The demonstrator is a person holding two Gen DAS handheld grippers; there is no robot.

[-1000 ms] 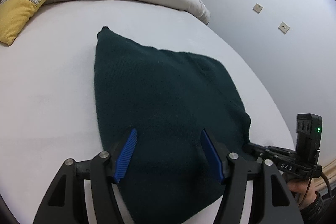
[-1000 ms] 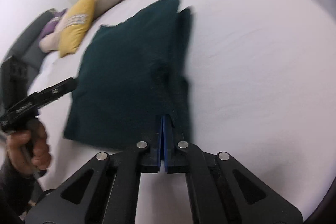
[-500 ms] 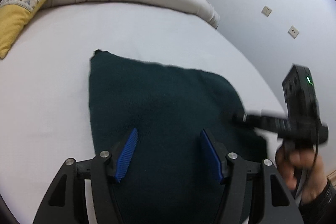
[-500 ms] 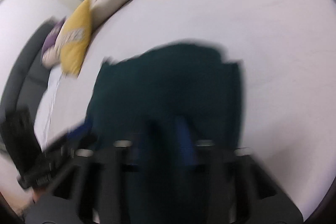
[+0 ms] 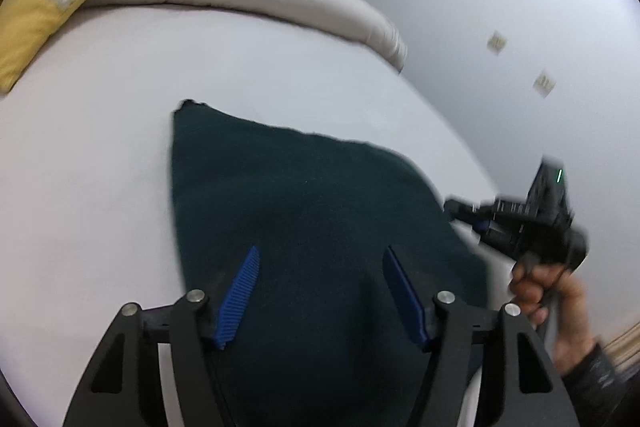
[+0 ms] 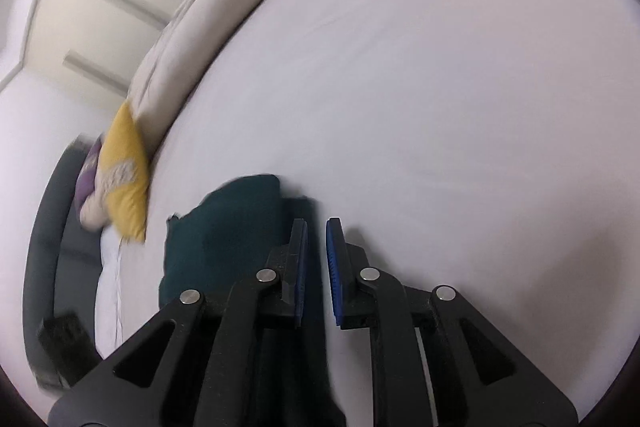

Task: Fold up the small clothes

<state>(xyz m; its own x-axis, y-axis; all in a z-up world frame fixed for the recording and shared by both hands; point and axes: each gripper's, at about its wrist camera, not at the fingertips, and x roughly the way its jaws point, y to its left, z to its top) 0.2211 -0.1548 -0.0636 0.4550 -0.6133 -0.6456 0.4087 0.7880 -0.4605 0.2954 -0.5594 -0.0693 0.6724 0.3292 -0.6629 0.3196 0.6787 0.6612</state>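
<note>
We find the dark green knit garment (image 5: 312, 227) lying flat on the white bed sheet (image 5: 88, 187), filling the centre and lower part of the left wrist frame. The left gripper (image 5: 320, 291) hovers over its near end with fingers wide apart, holding nothing. A second ago the right gripper (image 6: 316, 259) was clamped on the garment's edge; now its pads stand slightly apart with, as far as the blur allows, no cloth between them, and it has drawn away to the right edge of the left wrist frame. We judge one fold laid down and released. A yellow cushion (image 5: 44, 27) sits upper left.
</note>
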